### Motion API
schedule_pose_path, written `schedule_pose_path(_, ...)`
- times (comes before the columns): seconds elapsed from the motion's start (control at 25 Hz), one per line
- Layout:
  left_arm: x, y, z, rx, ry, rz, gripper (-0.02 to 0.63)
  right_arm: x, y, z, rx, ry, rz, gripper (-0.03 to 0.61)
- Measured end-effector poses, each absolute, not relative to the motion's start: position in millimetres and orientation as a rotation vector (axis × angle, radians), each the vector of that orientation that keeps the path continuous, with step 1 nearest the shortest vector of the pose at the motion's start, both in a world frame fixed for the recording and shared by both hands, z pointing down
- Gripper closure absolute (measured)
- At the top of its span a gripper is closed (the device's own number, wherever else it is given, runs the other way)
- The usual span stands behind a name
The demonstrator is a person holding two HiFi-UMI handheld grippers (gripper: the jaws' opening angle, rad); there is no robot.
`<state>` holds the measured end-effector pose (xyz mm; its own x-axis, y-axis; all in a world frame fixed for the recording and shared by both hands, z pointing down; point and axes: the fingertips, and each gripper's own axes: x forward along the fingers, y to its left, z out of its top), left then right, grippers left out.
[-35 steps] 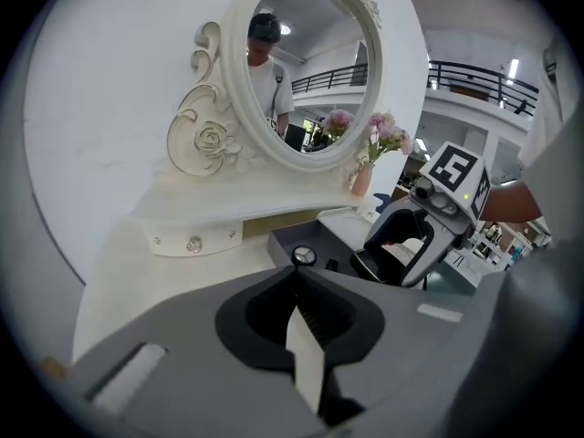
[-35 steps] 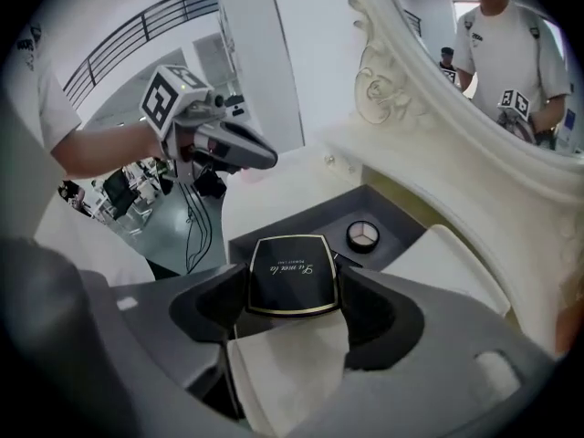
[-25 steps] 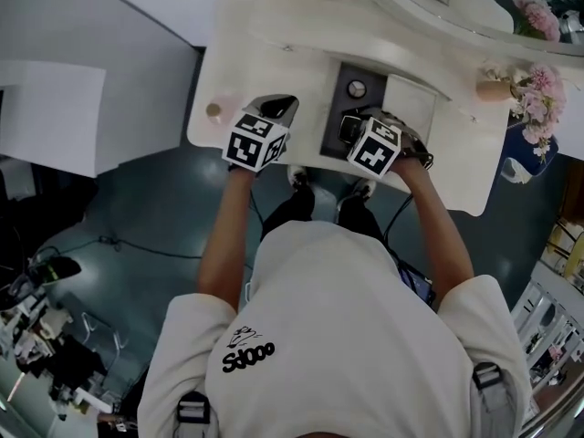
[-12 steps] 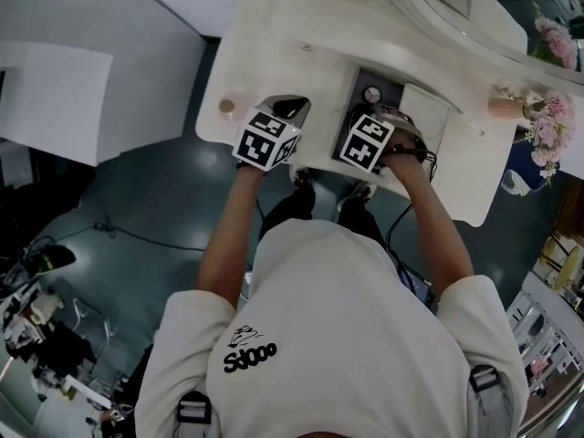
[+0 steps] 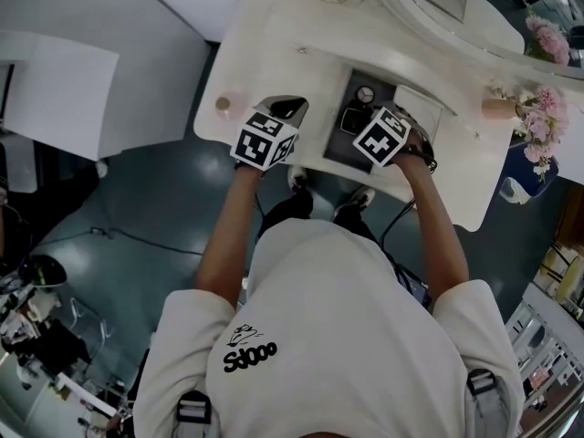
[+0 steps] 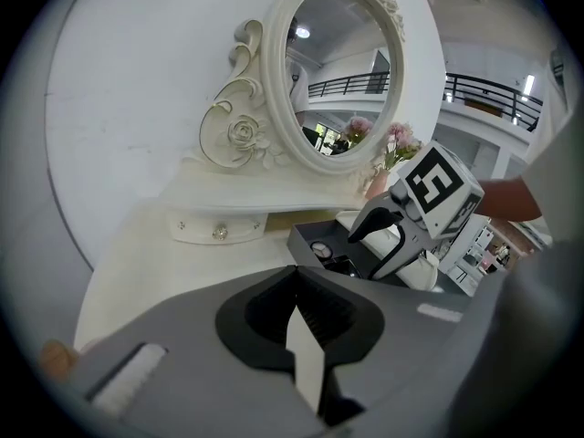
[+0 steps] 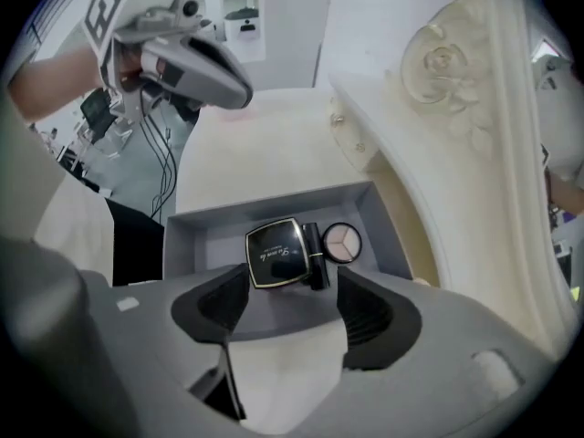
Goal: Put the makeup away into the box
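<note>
The right tongs (image 7: 294, 301) hang released above the grey box (image 7: 274, 203) on the white worktop (image 7: 255, 144), with nothing between their pads; inside the box lie 3 pieces of makeup — a black compact (image 7: 281, 254), a dark tube (image 7: 315, 255) touching its side, and a round palette (image 7: 343, 242) just beside that. The left tongs (image 6: 297, 292) are clenched and empty, held over the worktop to the left of the box; an oval mirror (image 6: 333, 71) stands behind.

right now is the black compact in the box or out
In: the black compact lies on the grey box floor, beside a dark tube and round palette.
</note>
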<state>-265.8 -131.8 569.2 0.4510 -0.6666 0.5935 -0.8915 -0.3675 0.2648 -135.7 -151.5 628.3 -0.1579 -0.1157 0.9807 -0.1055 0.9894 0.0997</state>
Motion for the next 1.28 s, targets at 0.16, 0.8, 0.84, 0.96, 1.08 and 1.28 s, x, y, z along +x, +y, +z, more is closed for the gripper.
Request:
schedule_pose_path(0.16,-251.8,-143.3,548.9,2.197,-1.33,0.537,0.595,-111.4,-166.5,592.8,0.304,-1.845,0.082,0.321)
schedule_pose_path(0.8,-136.3,-195.6,388.0,2.58,-1.445,0.465,0.595,28.6,-216.0,400.0,1.018,-2.282,0.026,0.577)
schedule_pose_path(0.84,-129.4,-196.8,377.7,2.608,-1.451,0.454,0.595,35.2,-216.2,386.7,1.052,-2.313,0.017,0.577)
schedule_pose_path(0.96,-113.0,-198.1,346.6,2.682,-1.477,0.424,0.595,52.2,-213.9,347.1,1.136,-2.406,-0.016,0.577)
schedule_pose_path(1.08,-98.6,-195.2,316.4,2.756,-1.5,0.406,0.595,68.5,-207.9,313.1,1.216,-2.462,-0.064,0.577)
schedule_pose_path(1.28,-84.5,-192.5,260.6,2.873,-1.556,0.326,0.595,84.9,-200.4,265.0,1.312,-2.515,-0.191,0.577)
